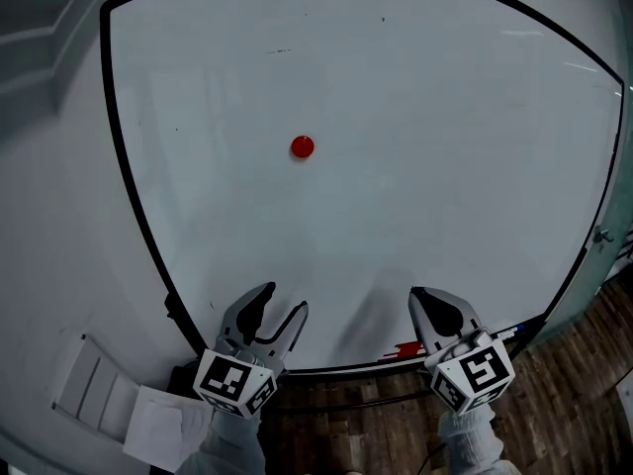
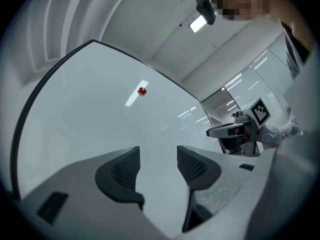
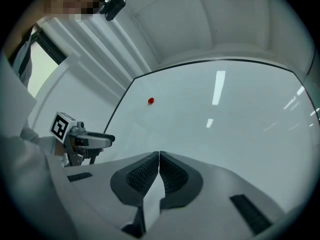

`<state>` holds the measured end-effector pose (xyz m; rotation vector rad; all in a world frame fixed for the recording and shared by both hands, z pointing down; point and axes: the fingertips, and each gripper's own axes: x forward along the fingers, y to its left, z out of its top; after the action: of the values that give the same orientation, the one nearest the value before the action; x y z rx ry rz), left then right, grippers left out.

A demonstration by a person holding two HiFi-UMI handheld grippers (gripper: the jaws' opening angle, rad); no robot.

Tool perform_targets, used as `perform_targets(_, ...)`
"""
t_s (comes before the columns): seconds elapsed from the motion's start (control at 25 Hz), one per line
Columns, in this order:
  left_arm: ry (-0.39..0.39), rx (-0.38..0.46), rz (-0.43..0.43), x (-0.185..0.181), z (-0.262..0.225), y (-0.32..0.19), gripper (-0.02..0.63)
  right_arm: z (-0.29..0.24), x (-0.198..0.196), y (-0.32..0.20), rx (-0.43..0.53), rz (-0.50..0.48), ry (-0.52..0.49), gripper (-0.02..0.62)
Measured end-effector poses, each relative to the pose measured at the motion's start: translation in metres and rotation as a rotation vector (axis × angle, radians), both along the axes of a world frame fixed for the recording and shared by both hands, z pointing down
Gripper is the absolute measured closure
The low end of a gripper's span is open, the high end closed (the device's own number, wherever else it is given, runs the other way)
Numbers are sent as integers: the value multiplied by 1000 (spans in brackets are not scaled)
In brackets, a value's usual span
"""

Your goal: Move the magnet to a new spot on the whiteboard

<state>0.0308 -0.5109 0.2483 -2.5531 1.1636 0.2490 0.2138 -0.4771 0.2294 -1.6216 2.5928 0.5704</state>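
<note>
Far left in the head view: pale slatted holder (image 1: 87, 379) on the wall, with a white sheet (image 1: 163, 424) below it.

Next, the left gripper (image 1: 285, 300), low over the bottom edge of the whiteboard (image 1: 415, 166). Marker cube (image 1: 232, 379) at its base, printed with black-and-white square patterns only. Pale sleeve (image 1: 235, 443) behind it. In the left gripper view (image 2: 158, 156), jaws spread wide and released, with only bare board between the ribbed pads (image 2: 122, 169).

Middle of the board: small round red magnet (image 1: 302, 146), stuck on the white surface, alone, well apart from both tools and above them in the head view. Same red dot in the left gripper view (image 2: 142, 90) and the right gripper view (image 3: 150, 101). A few faint dark specks (image 1: 280, 51) near the upper edge, too small to read.

Right of centre, on the black lower frame: a short red patch (image 1: 406, 349), possibly a marker or print; too blurred to tell.

Further right, the right gripper (image 1: 420, 295), likewise low by the bottom frame, with its own patterned cube (image 1: 475, 374). In the right gripper view (image 3: 159, 156), jaws clenched, pads pressed together, gripping nothing.

Far right: dark wooden floor (image 1: 584, 384) beyond the corner of the board.
</note>
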Motion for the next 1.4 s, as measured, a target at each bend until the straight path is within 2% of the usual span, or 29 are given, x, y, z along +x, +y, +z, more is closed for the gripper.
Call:
perform_targets(0.32, 3, 136, -22, 18, -84, -10, 376, -69, -4, -17, 113, -42, 82, 569)
perform_targets(0.52, -29, 216, -56, 28, -122, -13, 376, -98, -3, -27, 122, -73, 63, 569)
perform_targets(0.68, -66, 212, -121, 31, -144, -20, 376, -118, -4, -36, 146, -82, 77, 569)
perform_targets(0.88, -104, 356, -183, 33, -183, -21, 376, -138, -11, -41, 179, -99, 87, 569)
perform_targets(1.12, -151, 433, -287, 37, -208, -29, 377, -150, -19, -40, 204, -139, 72, 569)
perform_targets(1.4, -195, 437, -338, 38, -205, -43, 376, -155, -17, -43, 217, -145, 68, 569)
